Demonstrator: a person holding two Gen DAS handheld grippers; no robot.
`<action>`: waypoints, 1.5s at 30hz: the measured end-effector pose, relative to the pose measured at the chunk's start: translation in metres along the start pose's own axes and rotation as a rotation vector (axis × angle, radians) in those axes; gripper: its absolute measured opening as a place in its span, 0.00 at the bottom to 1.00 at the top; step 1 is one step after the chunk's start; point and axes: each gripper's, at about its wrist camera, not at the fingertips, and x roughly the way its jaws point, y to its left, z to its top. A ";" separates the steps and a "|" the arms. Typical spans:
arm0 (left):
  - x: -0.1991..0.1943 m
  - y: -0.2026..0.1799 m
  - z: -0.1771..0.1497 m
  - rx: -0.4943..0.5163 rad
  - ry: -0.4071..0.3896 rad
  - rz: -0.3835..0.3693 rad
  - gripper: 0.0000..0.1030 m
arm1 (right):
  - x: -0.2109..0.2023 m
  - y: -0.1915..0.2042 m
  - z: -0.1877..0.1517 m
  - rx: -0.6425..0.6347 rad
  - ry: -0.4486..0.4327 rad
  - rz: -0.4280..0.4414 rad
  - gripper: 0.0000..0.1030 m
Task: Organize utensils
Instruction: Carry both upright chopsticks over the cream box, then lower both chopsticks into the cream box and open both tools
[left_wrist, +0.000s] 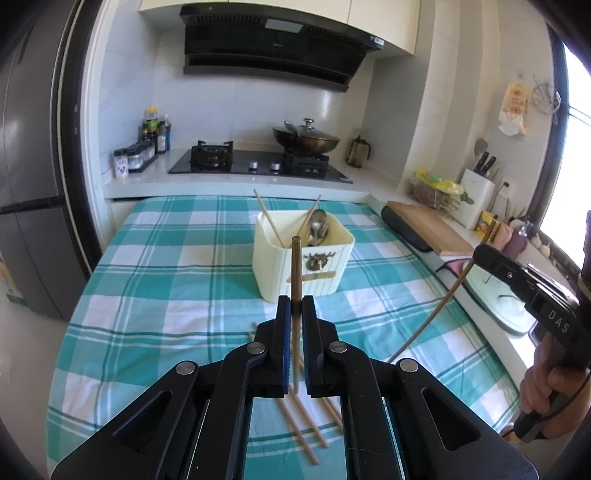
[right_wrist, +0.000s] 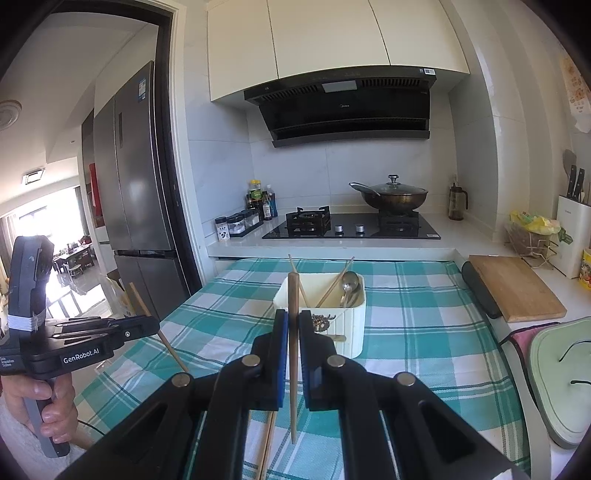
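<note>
We've got both grippers, left (left_wrist: 296, 299) and right (right_wrist: 293, 314), each pinching an upright chopstick (left_wrist: 295, 266), utensil holder (left_wrist: 314, 266) straight ahead.

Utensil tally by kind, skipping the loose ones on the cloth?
Held chopsticks: 2, one per claw, left claw and right claw
Holder chopsticks: 2
Spoons in holder: 2 at least, overlapping
Total: 6 at least
</note>
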 end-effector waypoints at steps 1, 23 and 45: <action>0.001 -0.001 0.000 0.002 0.001 0.001 0.04 | 0.000 0.000 0.000 0.000 0.001 -0.001 0.06; 0.013 -0.008 0.037 0.037 -0.012 -0.020 0.04 | 0.022 -0.009 0.017 -0.015 0.011 -0.014 0.06; 0.153 0.014 0.161 -0.009 -0.039 0.081 0.04 | 0.169 -0.049 0.120 -0.064 -0.057 -0.032 0.06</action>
